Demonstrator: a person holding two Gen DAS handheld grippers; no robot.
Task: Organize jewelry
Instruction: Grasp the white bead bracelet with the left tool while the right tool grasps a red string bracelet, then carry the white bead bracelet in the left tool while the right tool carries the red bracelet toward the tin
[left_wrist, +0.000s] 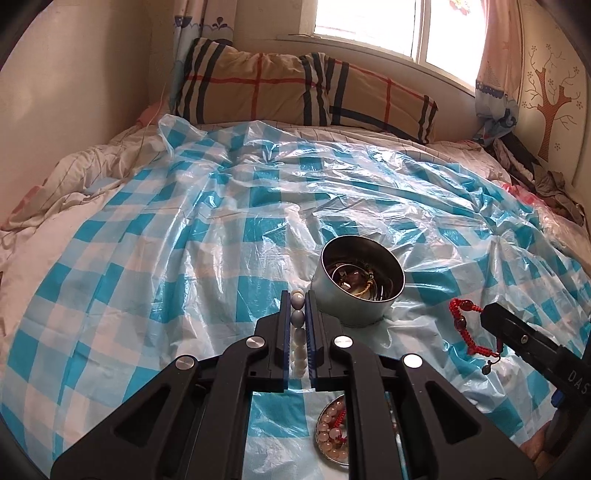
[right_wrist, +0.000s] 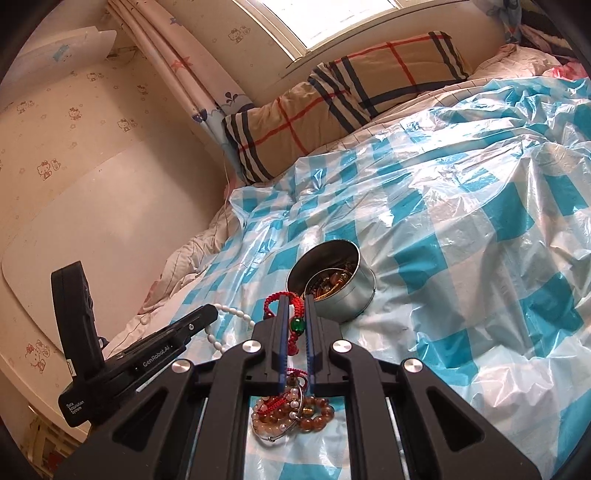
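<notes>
we're mid-transfer: both tongs are loaded and hanging near the tin (left_wrist: 358, 284), which sits on the checked plastic sheet (left_wrist: 147, 229) over the bed. left gripper (left_wrist: 297, 295) is pressed together on a white bead string (left_wrist: 297, 314), beads stacked between the pads, the rest trailing down. right gripper (right_wrist: 295, 299) is pinching a red cord bracelet (right_wrist: 293, 325), green bead showing between the pads, cord loops spilling out at the tip.

the tin is open, no lid in sight, and already holds a tangle of bangles and chains. it sits just ahead of both tips. a pile of brown and pink bead bracelets (right_wrist: 291, 410) lies on the sheet below the tongs, not yet sorted.

next move, as we read it: bring one tip over the tin rim, spread the pads, let the piece drop clear inside. one at a time, since both tips crowd the same opening. risks: cord snagging on a pad, the bead string draping over the rim, the tin tipping on the soft sheet.
</notes>
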